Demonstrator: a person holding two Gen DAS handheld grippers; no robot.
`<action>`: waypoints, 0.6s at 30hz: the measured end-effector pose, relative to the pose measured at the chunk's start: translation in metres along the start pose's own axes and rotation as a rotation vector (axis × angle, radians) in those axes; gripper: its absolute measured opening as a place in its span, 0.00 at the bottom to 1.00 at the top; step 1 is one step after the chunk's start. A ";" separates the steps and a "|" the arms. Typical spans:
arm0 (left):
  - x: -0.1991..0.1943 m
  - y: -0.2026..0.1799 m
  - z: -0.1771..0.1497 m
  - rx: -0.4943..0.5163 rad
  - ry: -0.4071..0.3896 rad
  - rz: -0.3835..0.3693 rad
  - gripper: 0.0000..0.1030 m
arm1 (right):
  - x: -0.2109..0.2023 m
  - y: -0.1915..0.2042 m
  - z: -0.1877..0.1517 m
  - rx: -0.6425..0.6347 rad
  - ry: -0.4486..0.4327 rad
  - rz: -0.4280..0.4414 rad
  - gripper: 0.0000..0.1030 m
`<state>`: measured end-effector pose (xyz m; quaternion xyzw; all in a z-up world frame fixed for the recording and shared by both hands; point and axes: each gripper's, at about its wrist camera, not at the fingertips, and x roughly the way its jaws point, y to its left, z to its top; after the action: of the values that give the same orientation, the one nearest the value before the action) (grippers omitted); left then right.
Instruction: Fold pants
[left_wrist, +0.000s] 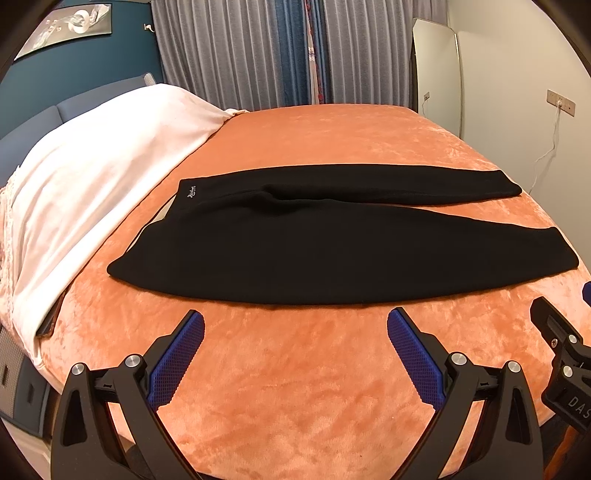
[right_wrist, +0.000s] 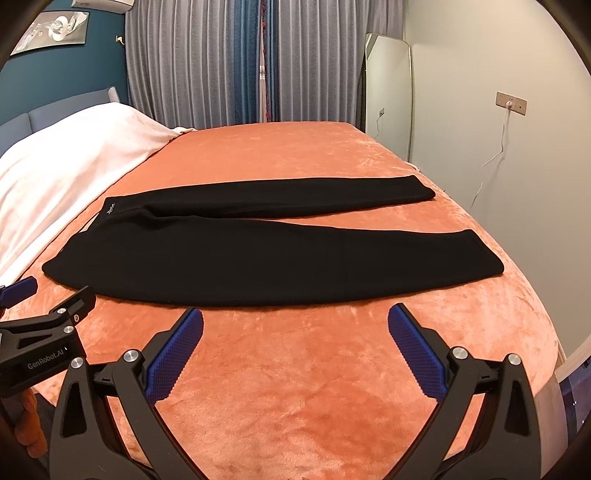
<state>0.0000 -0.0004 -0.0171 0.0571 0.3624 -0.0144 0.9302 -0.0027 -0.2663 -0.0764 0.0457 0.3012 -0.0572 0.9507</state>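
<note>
1. Black pants (left_wrist: 332, 251) lie flat across the orange bed (left_wrist: 295, 387), waistband toward the white cover (left_wrist: 92, 177) at the left edge, legs running to the right edge and splayed apart.
2. The left gripper (left_wrist: 295, 325) hangs released over the bed's near edge, just short of the pants, holding nothing.
3. The right gripper (right_wrist: 295, 325) is likewise spread wide and empty, beside the left one.
4. Grey curtains (right_wrist: 207, 62) hang behind the far edge.

Black pants (left_wrist: 332, 251) lie flat, unfolded, legs spread slightly, waistband left.
</note>
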 end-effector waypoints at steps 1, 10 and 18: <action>0.000 0.000 0.000 0.001 -0.001 0.000 0.95 | 0.000 0.000 0.000 0.001 0.000 -0.001 0.95; -0.002 0.001 -0.002 0.006 -0.001 0.011 0.95 | -0.001 0.000 0.000 0.002 0.004 0.001 0.96; -0.002 0.004 -0.002 0.007 -0.001 0.014 0.95 | 0.000 0.001 0.000 -0.001 0.005 0.005 0.95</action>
<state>-0.0024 0.0034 -0.0164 0.0629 0.3616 -0.0094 0.9301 -0.0023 -0.2650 -0.0764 0.0463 0.3033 -0.0545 0.9502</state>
